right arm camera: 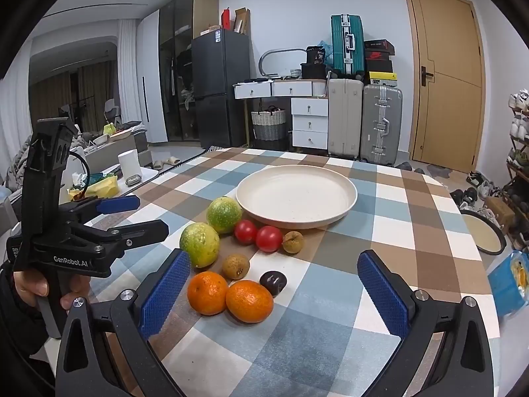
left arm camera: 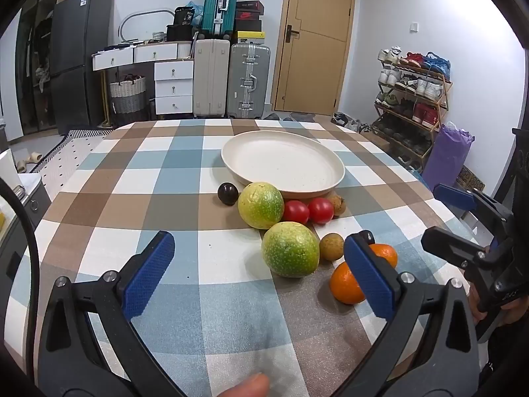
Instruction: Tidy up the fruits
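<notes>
A cream plate [left arm camera: 284, 158] [right arm camera: 297, 192] sits empty on the checked tablecloth. In front of it lie two green-yellow fruits [left arm camera: 290, 253] [right arm camera: 199, 244], two red tomatoes [left arm camera: 320, 210] [right arm camera: 268, 238], two brown longans [left arm camera: 331, 246] [right arm camera: 235, 266], two oranges [left arm camera: 345, 284] [right arm camera: 250, 300] and dark plums [left arm camera: 228, 193] [right arm camera: 273, 283]. My left gripper [left arm camera: 261, 274] is open and empty, just short of the near green fruit. My right gripper [right arm camera: 274, 294] is open and empty, around the oranges and plum from the near side. Each gripper shows in the other's view, the right one [left arm camera: 463, 218] and the left one [right arm camera: 132, 215].
The table edge [right arm camera: 469, 231] curves off at the right, with a shoe rack [left arm camera: 413, 99] beyond it. Suitcases [left arm camera: 231, 79], white drawers and a black fridge [left arm camera: 79, 59] stand behind the table. A side table with clutter [right arm camera: 99, 182] is at the left.
</notes>
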`<state>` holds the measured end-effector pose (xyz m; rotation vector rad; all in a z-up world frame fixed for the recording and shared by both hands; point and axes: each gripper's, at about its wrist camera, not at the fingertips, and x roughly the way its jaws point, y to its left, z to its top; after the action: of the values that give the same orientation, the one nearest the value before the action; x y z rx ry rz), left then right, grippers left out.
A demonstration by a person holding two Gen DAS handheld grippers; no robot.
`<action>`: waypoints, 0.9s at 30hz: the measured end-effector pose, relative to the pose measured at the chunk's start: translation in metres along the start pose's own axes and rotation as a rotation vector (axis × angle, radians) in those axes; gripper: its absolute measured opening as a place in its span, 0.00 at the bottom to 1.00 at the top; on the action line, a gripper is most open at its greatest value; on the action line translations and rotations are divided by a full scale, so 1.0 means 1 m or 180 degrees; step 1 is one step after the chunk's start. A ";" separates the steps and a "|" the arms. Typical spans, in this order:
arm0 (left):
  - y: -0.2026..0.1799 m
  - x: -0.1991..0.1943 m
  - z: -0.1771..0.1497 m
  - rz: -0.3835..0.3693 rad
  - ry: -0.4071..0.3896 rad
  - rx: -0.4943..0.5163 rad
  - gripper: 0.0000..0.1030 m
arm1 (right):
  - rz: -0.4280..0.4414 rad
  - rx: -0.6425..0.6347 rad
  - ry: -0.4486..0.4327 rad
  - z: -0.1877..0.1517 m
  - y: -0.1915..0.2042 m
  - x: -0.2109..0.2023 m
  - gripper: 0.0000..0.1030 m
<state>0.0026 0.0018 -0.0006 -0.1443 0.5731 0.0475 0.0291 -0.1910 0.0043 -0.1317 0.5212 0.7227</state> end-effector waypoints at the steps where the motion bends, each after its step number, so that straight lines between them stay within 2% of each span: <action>1: 0.000 0.000 0.000 -0.0002 0.0001 0.0002 0.99 | 0.0002 0.0008 -0.0006 0.000 0.000 0.000 1.00; 27: -0.001 -0.004 0.005 -0.0025 -0.0031 0.0090 0.99 | 0.0007 -0.0012 -0.0004 0.000 0.000 0.002 1.00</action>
<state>0.0020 0.0011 0.0054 -0.1187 0.5633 0.0326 0.0298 -0.1901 0.0032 -0.1343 0.5190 0.7261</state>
